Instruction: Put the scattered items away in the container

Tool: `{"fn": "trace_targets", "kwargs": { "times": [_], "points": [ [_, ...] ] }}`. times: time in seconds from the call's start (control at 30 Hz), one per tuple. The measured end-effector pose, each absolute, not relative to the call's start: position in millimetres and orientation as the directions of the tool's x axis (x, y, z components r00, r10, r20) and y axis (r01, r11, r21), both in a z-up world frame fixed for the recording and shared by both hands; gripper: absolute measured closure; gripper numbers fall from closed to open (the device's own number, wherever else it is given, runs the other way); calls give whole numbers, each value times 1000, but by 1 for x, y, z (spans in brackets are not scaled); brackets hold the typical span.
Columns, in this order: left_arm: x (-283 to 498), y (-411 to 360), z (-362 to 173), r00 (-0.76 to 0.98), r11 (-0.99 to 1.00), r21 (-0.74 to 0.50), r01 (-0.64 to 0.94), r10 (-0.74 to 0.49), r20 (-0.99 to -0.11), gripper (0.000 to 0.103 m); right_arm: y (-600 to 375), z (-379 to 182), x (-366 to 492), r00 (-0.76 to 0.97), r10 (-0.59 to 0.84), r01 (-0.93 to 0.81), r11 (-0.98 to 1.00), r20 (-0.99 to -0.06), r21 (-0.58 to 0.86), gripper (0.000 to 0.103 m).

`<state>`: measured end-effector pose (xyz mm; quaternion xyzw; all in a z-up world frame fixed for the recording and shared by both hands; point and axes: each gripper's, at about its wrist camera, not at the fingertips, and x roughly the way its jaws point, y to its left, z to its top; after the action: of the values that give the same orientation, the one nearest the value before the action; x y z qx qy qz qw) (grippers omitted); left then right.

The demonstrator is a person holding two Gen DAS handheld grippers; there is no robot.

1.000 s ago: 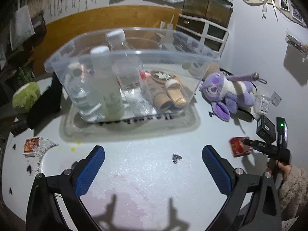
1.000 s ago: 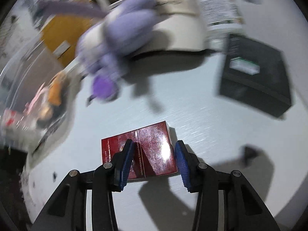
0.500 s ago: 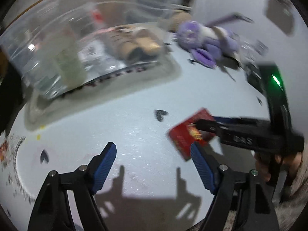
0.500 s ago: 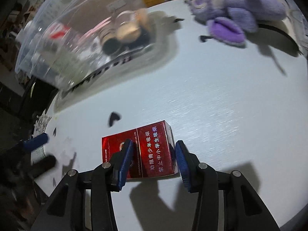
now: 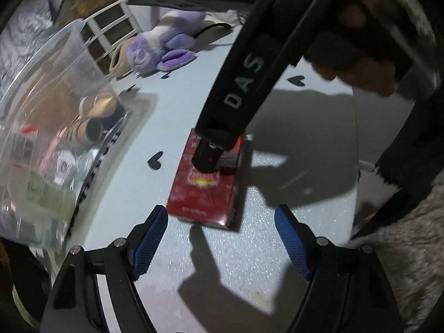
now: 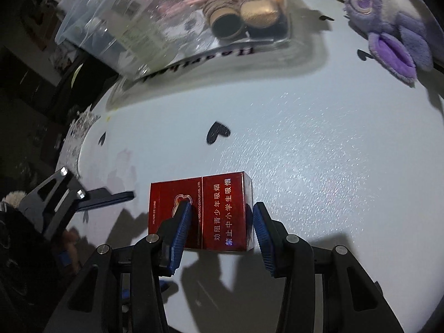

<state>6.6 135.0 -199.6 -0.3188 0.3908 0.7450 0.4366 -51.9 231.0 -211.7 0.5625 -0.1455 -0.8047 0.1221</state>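
A red cigarette pack [image 6: 202,211] is clamped in my right gripper [image 6: 220,226], which is shut on it just above the white table. In the left wrist view the same pack [image 5: 206,191] hangs in front of my left gripper [image 5: 220,238], which is open and empty, its blue pads wide apart just short of the pack. The clear plastic container [image 6: 155,19] stands at the back left with bottles and rolls inside; it also shows in the left wrist view [image 5: 47,105].
A purple plush toy [image 6: 388,27] lies on the table at the far right, also in the left wrist view [image 5: 163,47]. Black heart stickers [image 6: 217,133] dot the white tabletop [image 6: 305,138]. The table's left edge drops off into dark clutter.
My right gripper has carried the red pack leftward toward the container side. My left gripper has swung right and closed in until the pack sits just ahead of its open fingers.
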Motion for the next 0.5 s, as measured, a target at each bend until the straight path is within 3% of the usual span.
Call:
{"fn": "trace_targets", "kwargs": {
  "times": [0.3,0.33,0.4,0.5],
  "points": [
    [-5,139,-202,-378,-218,313,-925,428,-821,23,226,-213,-27,-336,-357,13,-927,-871,375,58],
    [-6,139,-202,-360,-203,300,-932,430,-828,26,226,-213,-24,-339,-356,4,-926,-871,377,58],
    [-6,139,-201,-320,-174,271,-947,434,-842,41,227,-213,-18,-344,-356,-18,-923,-869,385,58],
    [-4,139,-200,-276,-137,240,-961,440,-854,44,229,-214,-10,-350,-357,-60,-914,-866,401,58]
  ]
}}
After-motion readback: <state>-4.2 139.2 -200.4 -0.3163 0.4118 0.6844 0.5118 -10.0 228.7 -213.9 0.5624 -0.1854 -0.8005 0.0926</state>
